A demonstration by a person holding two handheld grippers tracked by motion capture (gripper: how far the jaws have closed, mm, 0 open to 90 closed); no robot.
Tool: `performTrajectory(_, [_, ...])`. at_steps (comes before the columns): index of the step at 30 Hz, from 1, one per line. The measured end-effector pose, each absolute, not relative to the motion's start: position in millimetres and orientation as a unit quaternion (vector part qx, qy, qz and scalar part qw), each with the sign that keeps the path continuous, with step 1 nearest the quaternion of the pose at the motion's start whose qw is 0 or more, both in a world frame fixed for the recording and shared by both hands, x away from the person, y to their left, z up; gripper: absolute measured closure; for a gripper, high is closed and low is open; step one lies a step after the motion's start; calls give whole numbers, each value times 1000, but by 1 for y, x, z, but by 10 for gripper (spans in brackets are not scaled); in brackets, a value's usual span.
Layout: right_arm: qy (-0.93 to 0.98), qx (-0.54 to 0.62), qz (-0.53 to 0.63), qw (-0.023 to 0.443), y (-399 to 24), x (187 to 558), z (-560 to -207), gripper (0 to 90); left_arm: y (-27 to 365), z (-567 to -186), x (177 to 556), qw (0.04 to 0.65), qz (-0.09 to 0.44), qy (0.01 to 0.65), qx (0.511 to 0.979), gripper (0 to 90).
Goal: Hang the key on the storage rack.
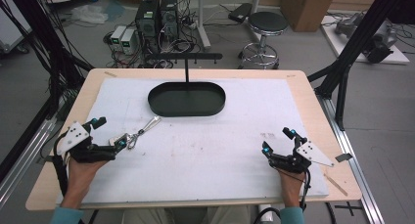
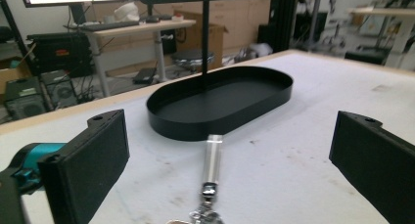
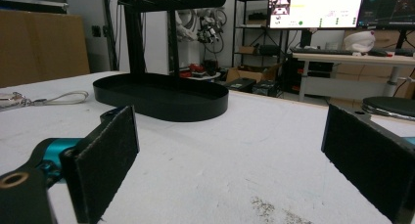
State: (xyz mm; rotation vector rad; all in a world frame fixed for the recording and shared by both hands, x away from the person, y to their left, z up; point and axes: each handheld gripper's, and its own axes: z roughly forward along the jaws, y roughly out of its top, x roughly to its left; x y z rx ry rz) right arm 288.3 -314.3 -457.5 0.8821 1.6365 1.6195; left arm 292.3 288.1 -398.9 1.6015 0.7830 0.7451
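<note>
A silver keychain [image 1: 141,130] with a strap loop and a cluster of rings lies on the white mat, just left of the black oval tray [image 1: 215,106]. From the tray's back rim rises a thin post carrying a horizontal peg bar [image 1: 183,56]. My left gripper [image 1: 111,132] is open at the keychain's ring end. In the left gripper view the keychain [image 2: 213,168] lies on the mat between the wide-apart jaws, pointing at the tray [image 2: 274,94]. My right gripper [image 1: 277,141] rests open at the mat's right front, holding nothing. Its view shows the tray [image 3: 195,106] ahead and the keychain [image 3: 58,98] far left.
The white mat [image 1: 205,150] covers a wooden table [image 1: 313,94]. Black frame struts [image 1: 352,43] stand at the table's right and left sides. A stool [image 1: 266,26], computer towers [image 1: 156,16] and cables sit on the floor beyond the far edge.
</note>
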Motion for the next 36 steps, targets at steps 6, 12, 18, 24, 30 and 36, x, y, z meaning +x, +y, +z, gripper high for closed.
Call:
performTrajectory(6, [625,338,620,334,-315,289,-457,62,283,-376,311,502,320,332,731,17])
performTrajectory(12, [624,339,621,333,-315,289,-458,62,273,-367,333,454,289,343,770,17])
performTrajectory(18, [624,339,620,333,-315,289,-457,62,260,-359,355,412,250,334,810,18])
performTrajectory(24, [624,339,620,332,-315,288,-457,62,245,-357,374,357,216,320,851,18])
performTrajectory(30, [625,339,620,332,-315,288,-458,62,236,-362,389,319,192,323,870,48])
performTrajectory(36, [624,340,621,330,-315,288,-458,62,229,-373,401,293,175,332,879,118])
